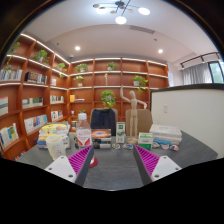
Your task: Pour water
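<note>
My gripper (105,162) hangs above a grey table (110,168) with its two magenta-padded fingers (65,162) spread wide and nothing between them. Beyond the fingers, along the table's far side, stands a clear plastic cup (84,136) with a small red and white object (98,143) beside it. A pale pitcher-like container (56,146) sits further left, just past the left finger. All of these are well ahead of the fingertips, out of reach.
Boxes and packets (160,137) crowd the table's far right, and a tall carton (121,131) stands mid-back. A wooden mannequin (129,103) rises behind. Wooden bookshelves (30,95) with plants line the walls. A white partition (195,108) stands at the right.
</note>
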